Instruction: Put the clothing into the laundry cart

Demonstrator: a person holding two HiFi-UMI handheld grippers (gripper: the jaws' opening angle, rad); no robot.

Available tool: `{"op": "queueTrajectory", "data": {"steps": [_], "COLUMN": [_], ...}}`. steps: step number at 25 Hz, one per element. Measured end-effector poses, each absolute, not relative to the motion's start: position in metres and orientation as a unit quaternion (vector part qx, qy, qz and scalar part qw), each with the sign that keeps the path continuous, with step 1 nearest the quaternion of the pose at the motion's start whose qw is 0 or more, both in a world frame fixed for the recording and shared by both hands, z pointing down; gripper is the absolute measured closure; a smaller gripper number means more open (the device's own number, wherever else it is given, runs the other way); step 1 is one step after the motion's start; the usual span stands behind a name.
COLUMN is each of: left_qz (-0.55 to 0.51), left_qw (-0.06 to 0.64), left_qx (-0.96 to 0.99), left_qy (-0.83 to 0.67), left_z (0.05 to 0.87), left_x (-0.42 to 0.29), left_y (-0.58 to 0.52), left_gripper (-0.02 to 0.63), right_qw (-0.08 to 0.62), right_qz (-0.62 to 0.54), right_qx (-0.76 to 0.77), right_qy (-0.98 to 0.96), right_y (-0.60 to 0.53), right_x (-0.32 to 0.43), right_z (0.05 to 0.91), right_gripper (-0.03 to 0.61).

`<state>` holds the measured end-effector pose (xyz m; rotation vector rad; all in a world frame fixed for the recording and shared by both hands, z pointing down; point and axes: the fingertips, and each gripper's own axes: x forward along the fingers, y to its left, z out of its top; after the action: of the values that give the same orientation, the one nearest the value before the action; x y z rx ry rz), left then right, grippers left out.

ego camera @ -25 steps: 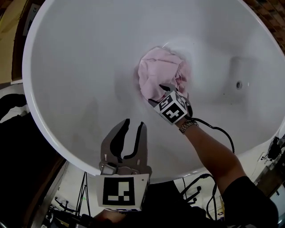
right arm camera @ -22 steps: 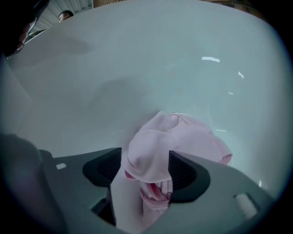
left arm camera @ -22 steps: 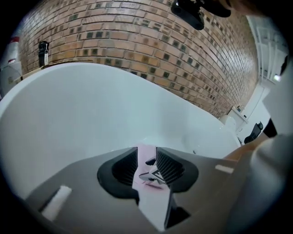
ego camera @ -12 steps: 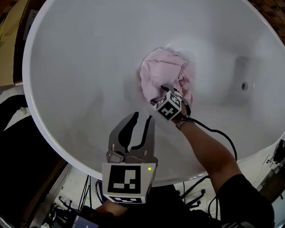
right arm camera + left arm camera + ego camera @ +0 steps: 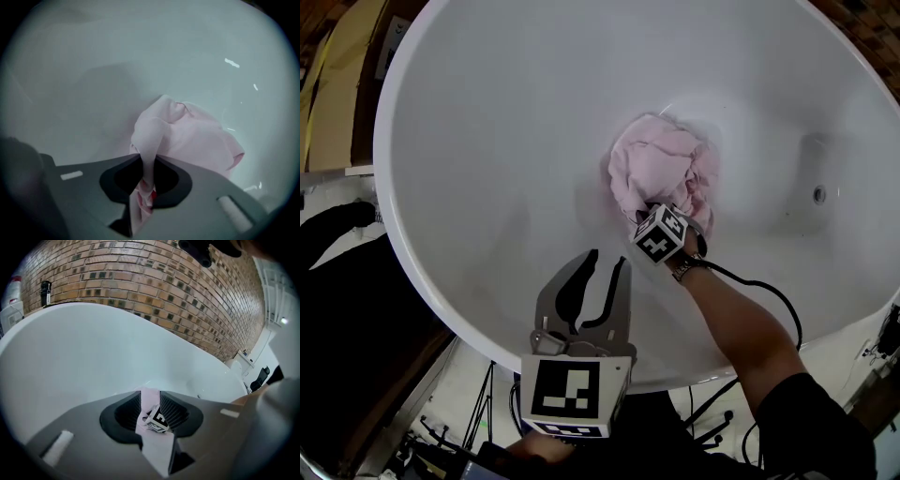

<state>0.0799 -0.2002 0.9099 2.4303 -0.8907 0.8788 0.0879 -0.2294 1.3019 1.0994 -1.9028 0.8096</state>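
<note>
Pink clothing (image 5: 197, 136): right gripper (image 5: 149, 159) just closed on it, hidden overhead; left gripper (image 5: 150, 394) wide.

White tub (image 5: 487, 141), smooth, deep, with a wide curved rim. On its floor, near the middle, one pink garment (image 5: 661, 169), bunched into a crumpled heap. Well apart, in the right wall, a small round fitting (image 5: 818, 194).
</note>
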Motion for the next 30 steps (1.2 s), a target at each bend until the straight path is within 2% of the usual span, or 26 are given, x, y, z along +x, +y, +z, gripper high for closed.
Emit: {"op": "queueTrajectory", "data": {"steps": [9, 19, 30], "left_qz": [0.296, 0.269, 0.225], "left_qw": [0.212, 0.214, 0.203], "left_qx": [0.871, 0.870, 0.866], "left_qy": [-0.330, -0.354, -0.398], "left_z": [0.833, 0.677, 0.505], "left_x": [0.070, 0.060, 0.054], "left_y": [-0.194, -0.188, -0.184], "left_gripper": [0.505, 0.505, 0.503], "right_qw": [0.326, 0.271, 0.212], "right_qz": [0.320, 0.315, 0.243], "right_qx": [0.456, 0.478, 0.467], "right_qy": [-0.763, -0.774, -0.824], "right_y": [-0.232, -0.222, -0.230], "right_x": [0.101, 0.118, 0.116], "right_z": [1.178, 0.984, 0.749], "right_gripper": [0.538, 0.540, 0.540]}}
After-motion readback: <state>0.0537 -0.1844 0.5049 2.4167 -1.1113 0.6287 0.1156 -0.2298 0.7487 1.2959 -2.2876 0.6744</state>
